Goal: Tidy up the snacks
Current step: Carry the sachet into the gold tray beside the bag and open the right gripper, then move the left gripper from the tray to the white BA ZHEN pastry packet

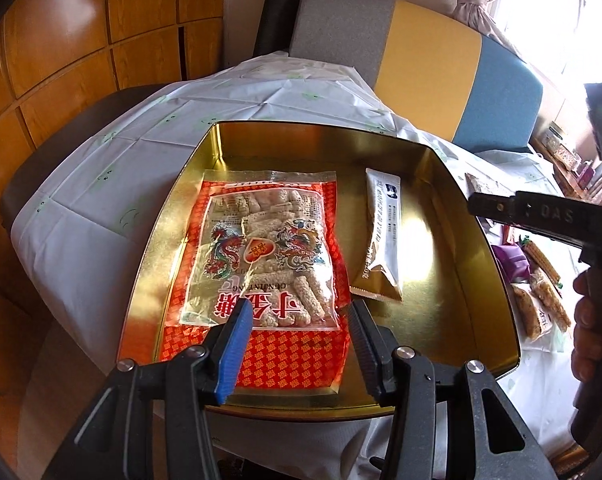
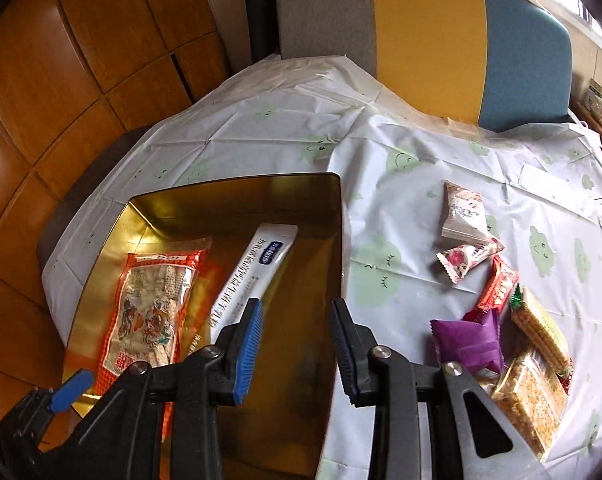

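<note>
I count two packets in the gold tin (image 1: 473,184): one red sesame-stick bag (image 1: 261,256), one white sachet (image 1: 381,240). Six more snack packets (image 2: 501,312) lie on the counter (image 2: 381,152). Left gripper (image 1: 301,344) fingers half open, empty; right gripper (image 2: 297,344) parted, empty.

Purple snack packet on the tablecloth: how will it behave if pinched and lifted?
The purple packet looks puffed and creased, so it probably gives under the pads rather than staying stiff. Its glossy film may be slippery; pinching the flat sealed end seems safer. It leans on neighbouring snacks, so lifting it could shift them.
</note>
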Demonstrator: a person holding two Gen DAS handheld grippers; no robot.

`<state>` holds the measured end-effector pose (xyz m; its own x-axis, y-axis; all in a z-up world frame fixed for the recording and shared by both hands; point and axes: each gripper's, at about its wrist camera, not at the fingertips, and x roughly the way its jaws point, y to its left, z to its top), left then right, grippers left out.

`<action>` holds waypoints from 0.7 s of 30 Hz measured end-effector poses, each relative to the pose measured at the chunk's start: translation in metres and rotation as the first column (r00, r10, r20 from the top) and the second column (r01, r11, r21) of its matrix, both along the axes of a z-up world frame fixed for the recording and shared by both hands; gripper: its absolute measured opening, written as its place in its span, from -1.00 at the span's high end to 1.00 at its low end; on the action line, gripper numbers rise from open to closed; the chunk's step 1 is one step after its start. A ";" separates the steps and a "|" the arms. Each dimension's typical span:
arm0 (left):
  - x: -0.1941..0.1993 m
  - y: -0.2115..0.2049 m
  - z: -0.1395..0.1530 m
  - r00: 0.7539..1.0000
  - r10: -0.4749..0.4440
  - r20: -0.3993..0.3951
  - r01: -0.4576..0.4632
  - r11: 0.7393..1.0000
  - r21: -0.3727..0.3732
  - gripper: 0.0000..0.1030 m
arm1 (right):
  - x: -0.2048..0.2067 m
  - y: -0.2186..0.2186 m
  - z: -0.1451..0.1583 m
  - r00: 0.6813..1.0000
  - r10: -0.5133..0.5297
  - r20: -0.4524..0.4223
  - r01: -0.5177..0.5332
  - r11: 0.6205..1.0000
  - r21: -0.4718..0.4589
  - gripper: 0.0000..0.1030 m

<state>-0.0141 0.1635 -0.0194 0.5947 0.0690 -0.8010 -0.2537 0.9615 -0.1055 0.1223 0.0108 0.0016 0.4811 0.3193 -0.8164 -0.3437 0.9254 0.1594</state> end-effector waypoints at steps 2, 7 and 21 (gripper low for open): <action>0.000 -0.002 0.000 1.000 0.001 -0.001 -0.001 1.000 0.007 0.03 | -0.002 -0.004 0.000 1.000 -0.004 0.009 0.004 1.000 -0.003 0.33; -0.001 -0.005 0.001 1.000 -0.002 -0.001 0.002 1.000 0.020 0.03 | -0.013 -0.014 0.004 0.998 -0.007 0.056 0.008 1.000 -0.014 0.33; 0.000 -0.018 0.000 0.999 -0.029 -0.013 0.030 0.998 0.048 -0.05 | -0.025 -0.068 0.013 0.991 -0.069 0.115 0.076 0.995 -0.058 0.29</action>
